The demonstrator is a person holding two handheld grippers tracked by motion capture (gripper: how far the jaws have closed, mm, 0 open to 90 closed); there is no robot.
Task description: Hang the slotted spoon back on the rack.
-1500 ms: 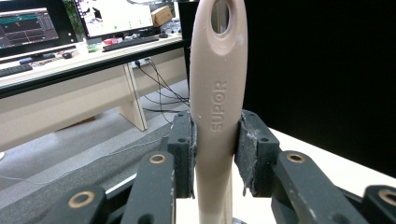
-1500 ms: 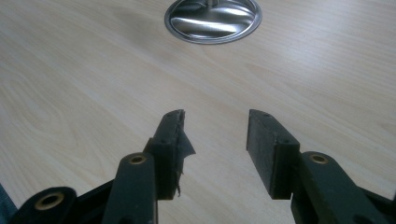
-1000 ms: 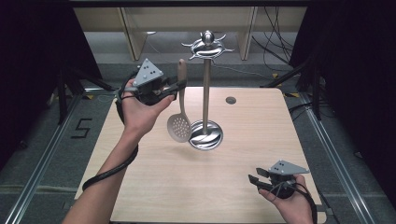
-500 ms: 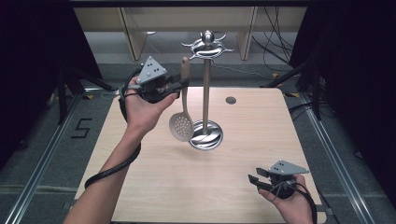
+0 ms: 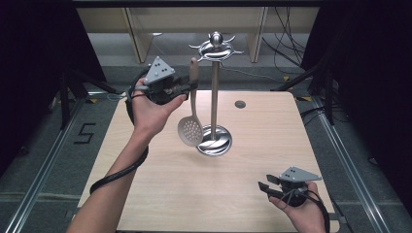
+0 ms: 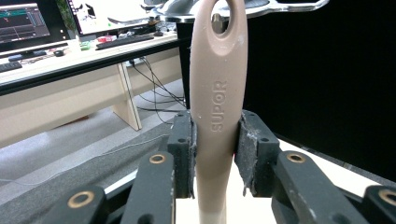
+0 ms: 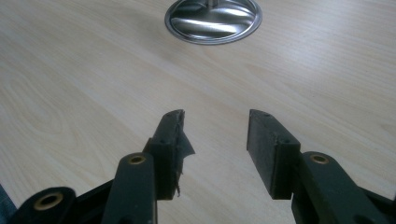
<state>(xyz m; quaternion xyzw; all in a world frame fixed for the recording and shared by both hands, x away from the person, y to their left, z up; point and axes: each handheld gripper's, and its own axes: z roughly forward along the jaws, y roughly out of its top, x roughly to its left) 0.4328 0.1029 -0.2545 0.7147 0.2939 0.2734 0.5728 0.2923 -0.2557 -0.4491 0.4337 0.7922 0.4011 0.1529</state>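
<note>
My left gripper (image 5: 193,82) is raised over the table's far left and is shut on the beige handle of a slotted spoon (image 5: 193,114). The spoon hangs upright with its perforated head down, close beside the pole of a chrome utensil stand (image 5: 214,97). In the left gripper view the pads (image 6: 184,149) press the handle (image 6: 217,102) from both sides, and the hole at its top sits just in front of the stand's hooked crown (image 6: 261,5). My right gripper (image 5: 265,188) rests low near the table's front right, open with nothing between its fingers (image 7: 215,135).
The stand's round base (image 7: 213,21) sits mid-table on the light wooden top (image 5: 272,136). A small dark round disc (image 5: 240,104) lies behind the stand on the right. Wooden furniture legs and cables lie beyond the far edge. A desk with monitors (image 6: 28,23) is in the background.
</note>
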